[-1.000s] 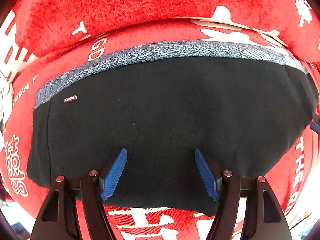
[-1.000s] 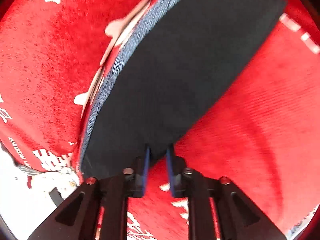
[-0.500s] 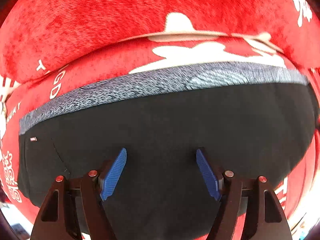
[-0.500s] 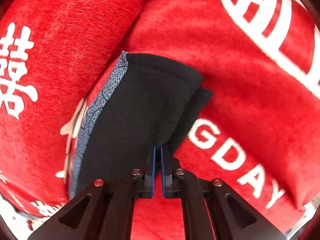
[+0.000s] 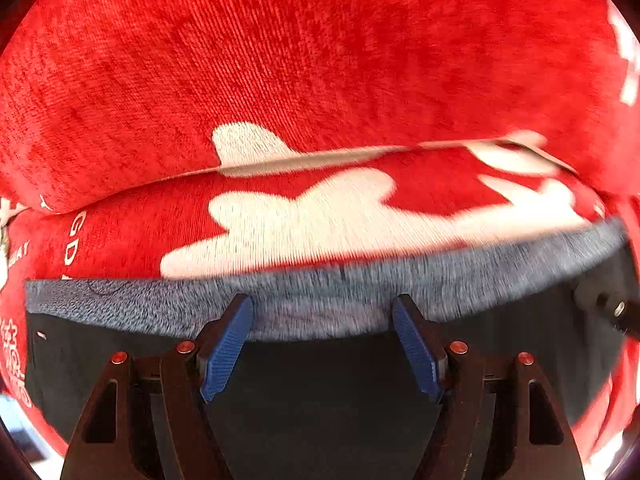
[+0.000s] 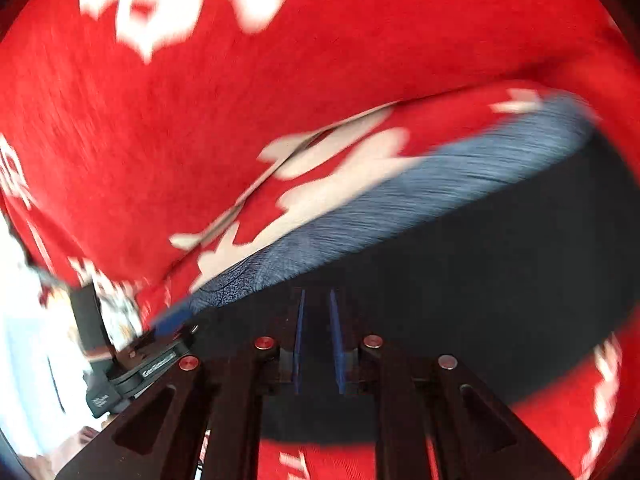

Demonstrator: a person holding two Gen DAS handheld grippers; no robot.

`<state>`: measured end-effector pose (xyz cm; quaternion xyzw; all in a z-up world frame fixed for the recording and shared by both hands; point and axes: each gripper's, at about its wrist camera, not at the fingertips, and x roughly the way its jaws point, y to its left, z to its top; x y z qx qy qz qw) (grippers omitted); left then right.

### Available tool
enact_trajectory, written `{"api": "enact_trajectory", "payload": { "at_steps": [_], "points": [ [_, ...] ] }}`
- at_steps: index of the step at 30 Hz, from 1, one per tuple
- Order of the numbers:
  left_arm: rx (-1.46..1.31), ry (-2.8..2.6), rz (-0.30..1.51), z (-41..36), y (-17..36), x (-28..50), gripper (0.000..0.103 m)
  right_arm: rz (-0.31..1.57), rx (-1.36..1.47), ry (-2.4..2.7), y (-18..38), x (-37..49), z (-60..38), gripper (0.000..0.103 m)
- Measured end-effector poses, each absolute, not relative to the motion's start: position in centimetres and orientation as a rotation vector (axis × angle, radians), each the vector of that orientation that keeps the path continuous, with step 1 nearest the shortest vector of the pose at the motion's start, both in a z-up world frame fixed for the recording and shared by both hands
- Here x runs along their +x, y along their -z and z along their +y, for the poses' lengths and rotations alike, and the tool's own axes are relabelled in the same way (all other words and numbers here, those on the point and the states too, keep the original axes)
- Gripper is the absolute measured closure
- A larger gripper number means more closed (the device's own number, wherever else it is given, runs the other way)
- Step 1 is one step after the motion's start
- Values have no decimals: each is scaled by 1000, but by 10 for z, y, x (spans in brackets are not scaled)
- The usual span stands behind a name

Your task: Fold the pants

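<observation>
The pants [image 5: 320, 392], black with a grey speckled waistband [image 5: 344, 292], lie folded flat on a red cloth [image 5: 304, 64] printed with white shapes and letters. In the left wrist view the left gripper [image 5: 323, 344] stands with its blue pads [image 5: 226, 346] wide apart, holding nothing; it is over the black fabric, and its tips reach the near edge of the waistband, which runs across the view just ahead of them. Beyond the band the red cloth rises in a thick fold. At the right edge of that view a dark piece of the other tool shows over the pants. In the right wrist view the right gripper [image 6: 318, 320] has its pads drawn near each other with a narrow gap left between them; black fabric shows in the gap, but whether any is pinched cannot be told. The pants [image 6: 460, 280] stretch from under this gripper toward the right, the waistband [image 6: 420, 196] slanting up along their far side. Both views are blurred.
</observation>
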<state>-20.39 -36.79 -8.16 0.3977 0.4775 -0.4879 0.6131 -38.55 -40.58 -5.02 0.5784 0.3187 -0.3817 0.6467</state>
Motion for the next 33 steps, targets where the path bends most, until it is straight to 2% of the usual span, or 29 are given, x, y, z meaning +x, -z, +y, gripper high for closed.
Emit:
{"api": "enact_trajectory", "payload": {
  "at_steps": [3,7,10,12,13,19,20,22,23,25,27,29,32,33],
  "points": [
    [874,1059,1139,-378,86,-187,29,692,1291,955,57,-401,-418,101],
    [908,1019,1104,-374,69,-164,29,656,1318,1190,47,-464,-425,103],
    [926,1061,1092,-354,49,-163,29,608,1376,1264,26,-505,-420,86],
    [945,1080,1092,-337,42,-167,29,541,1424,1295,12,-535,-395,67],
    [951,1090,1102,-329,41,-171,29,522,1446,1329,8,-547,-382,63],
    [967,1062,1199,-314,76,-214,29,363,1693,1398,39,-592,-329,61],
    [952,1063,1184,-308,74,-212,29,351,1700,1389,44,-593,-331,62],
    [963,1064,1172,-308,74,-214,29,358,1687,1363,45,-598,-338,90],
    [966,1068,1176,-309,73,-214,29,369,1682,1358,45,-596,-341,97],
    [967,1074,1186,-310,75,-212,27,392,1650,1371,38,-597,-339,97],
    [976,1066,1176,-311,77,-211,21,427,1645,1377,45,-601,-332,97],
    [971,1062,1188,-310,77,-209,21,402,1669,1362,52,-609,-327,92],
    [1000,1053,1194,-312,74,-207,21,429,1666,1412,39,-613,-322,64],
    [1016,1051,1191,-314,72,-205,21,437,1663,1401,31,-612,-319,64]
  ]
}}
